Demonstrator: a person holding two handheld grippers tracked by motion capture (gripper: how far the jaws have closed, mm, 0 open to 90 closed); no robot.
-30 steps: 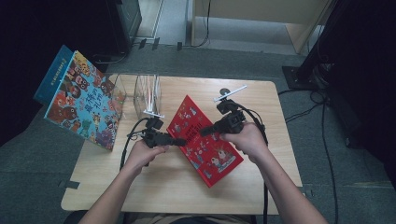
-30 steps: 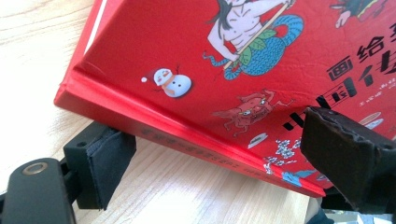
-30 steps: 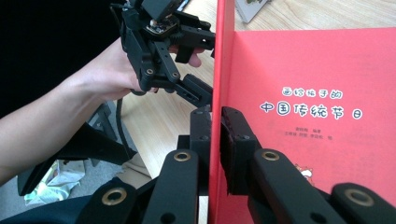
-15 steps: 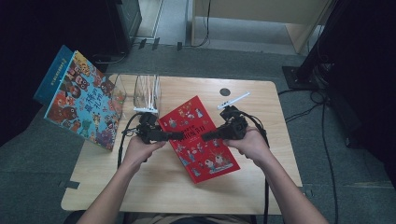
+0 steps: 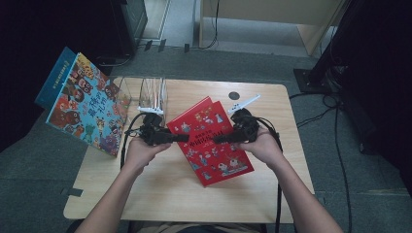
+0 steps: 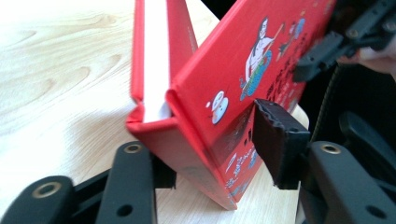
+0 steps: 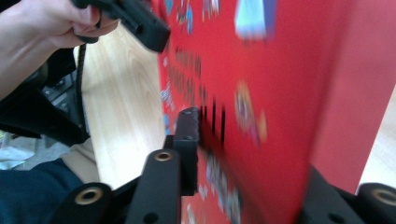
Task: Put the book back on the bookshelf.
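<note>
A red book [image 5: 210,141] sits lifted at the middle of the wooden table [image 5: 160,194], tilted, between the two grippers. The left gripper [image 5: 180,138] has just been closing; its jaws straddle the book's left edge, half closed, one pad [image 6: 276,140] against the cover. The right gripper [image 5: 219,139] has just been opening, with the book's right edge between its loosened jaws, one pad [image 7: 187,140] near the cover.

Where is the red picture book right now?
In the high view the red hardcover picture book is mid-table between the left claw and the right claw, just right of the clear plastic book stand.
</note>
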